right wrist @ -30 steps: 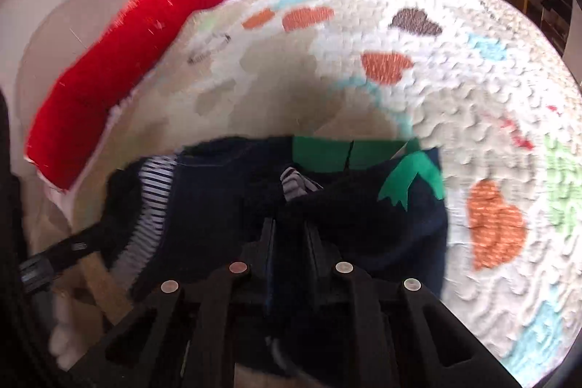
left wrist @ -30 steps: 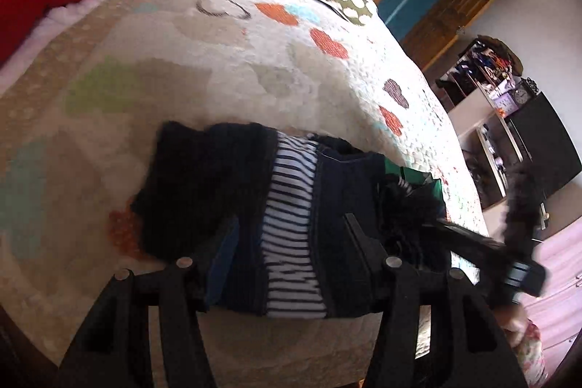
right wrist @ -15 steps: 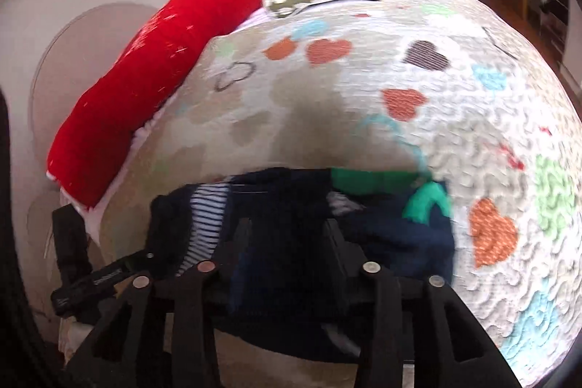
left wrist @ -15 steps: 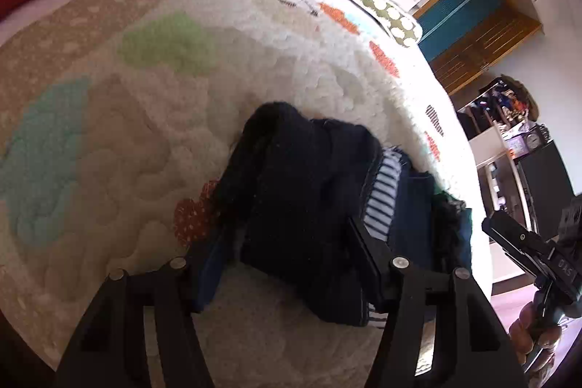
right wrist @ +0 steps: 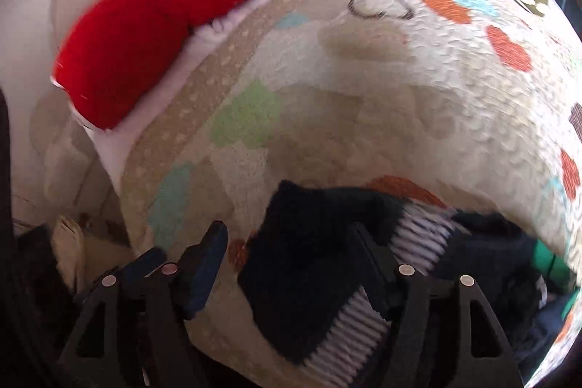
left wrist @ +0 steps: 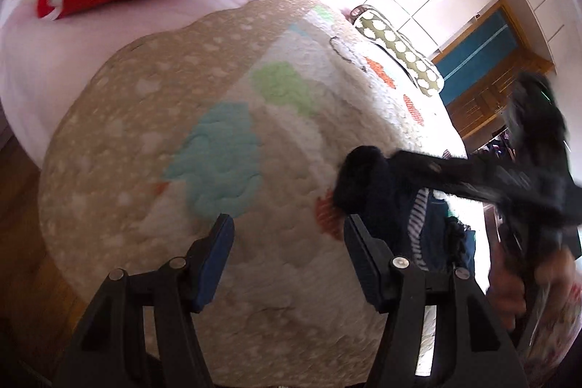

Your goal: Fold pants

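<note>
The dark navy pants [right wrist: 313,264], with their white-striped side panel, lie bunched in a folded heap on the heart-patterned quilt [right wrist: 382,104] at the lower middle of the right wrist view and at the right edge of the left wrist view. The left gripper [left wrist: 287,242] stands wide with only quilt between its fingers, and the right gripper [right wrist: 291,250] is likewise spread, gripping nothing, over the heap's near corner. The fabric looks soft, light and limp, likely to sag and slide apart, so a pinch through all layers at the thick cuff end seems safest.

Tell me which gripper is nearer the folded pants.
Right. The right gripper hangs directly over the folded pants, jaws open with the fabric between them. The left gripper is off to the pants' side over bare quilt, jaws open.
</note>
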A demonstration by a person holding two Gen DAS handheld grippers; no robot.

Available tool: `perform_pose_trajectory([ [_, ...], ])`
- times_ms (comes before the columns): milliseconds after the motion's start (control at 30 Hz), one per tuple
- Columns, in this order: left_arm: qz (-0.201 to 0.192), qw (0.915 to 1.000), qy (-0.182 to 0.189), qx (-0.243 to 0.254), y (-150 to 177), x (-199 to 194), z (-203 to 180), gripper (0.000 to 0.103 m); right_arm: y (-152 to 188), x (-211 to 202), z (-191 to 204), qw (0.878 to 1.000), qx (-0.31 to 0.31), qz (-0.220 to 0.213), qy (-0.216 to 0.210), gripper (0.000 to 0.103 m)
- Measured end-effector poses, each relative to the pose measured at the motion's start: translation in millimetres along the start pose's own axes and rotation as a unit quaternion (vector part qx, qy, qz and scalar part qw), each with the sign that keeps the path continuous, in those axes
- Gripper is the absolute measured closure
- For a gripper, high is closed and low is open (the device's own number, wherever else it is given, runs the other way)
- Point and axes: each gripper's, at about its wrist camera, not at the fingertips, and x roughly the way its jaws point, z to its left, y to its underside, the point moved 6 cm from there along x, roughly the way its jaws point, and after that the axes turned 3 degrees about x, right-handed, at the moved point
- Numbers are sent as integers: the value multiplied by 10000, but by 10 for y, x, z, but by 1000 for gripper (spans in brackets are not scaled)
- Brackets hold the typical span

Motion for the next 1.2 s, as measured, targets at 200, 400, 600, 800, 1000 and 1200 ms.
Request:
perform_pose_trajectory([
  [200, 51, 9999, 88, 51, 97, -8, -36, 41, 17, 544, 126, 9939, -165, 949, 541, 17],
  [400, 167, 9993, 253, 221, 185, 70, -242, 41, 22, 637, 219, 9876, -643, 893, 1120, 53],
  [600, 271, 9983, 339, 388, 256, 147, -450, 41, 54, 176, 56, 9966, -350, 353, 652, 80],
  [800, 197, 9936, 606, 928, 321, 213, -931, 39, 147, -208, -139, 9999, 149, 70, -16, 81],
  [1000, 485, 9873, 709, 1340, 328, 437, -1376, 93, 138, -749, -581, 9972, 511, -279, -479, 83],
  [1200, 662, 9744, 1060, 1867, 419, 453, -2044, 99, 387, -1222, -1159, 9871, 1038, -751, -962, 88],
])
